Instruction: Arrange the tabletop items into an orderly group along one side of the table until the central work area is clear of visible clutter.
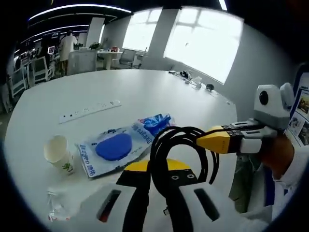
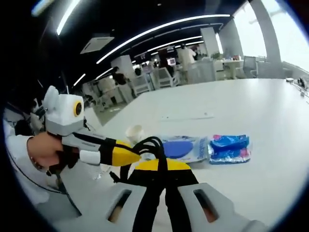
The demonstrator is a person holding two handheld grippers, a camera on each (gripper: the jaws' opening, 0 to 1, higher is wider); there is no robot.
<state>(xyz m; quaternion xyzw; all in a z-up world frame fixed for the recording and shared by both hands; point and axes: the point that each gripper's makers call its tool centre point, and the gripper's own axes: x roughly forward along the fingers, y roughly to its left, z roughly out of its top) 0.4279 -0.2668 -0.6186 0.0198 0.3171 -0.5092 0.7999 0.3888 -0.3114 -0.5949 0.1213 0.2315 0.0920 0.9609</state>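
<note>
both grippers meet on a coiled black cable above the white table.

in the left gripper view the left gripper (image 1: 161, 181) has its jaws nearly closed on the black cable (image 1: 181, 145), while the right gripper (image 1: 219, 139) comes in from the right with its yellow tips pinched on the loop. in the right gripper view the right gripper (image 2: 159, 171) is clamped on the same cable. on the table (image 1: 145, 87) lie a paper cup (image 1: 58, 152), a blue-printed packet (image 1: 116, 147), a small blue pouch (image 1: 155, 122), a white power strip (image 1: 89, 110) and a clear wrapper (image 1: 55, 210).
</note>
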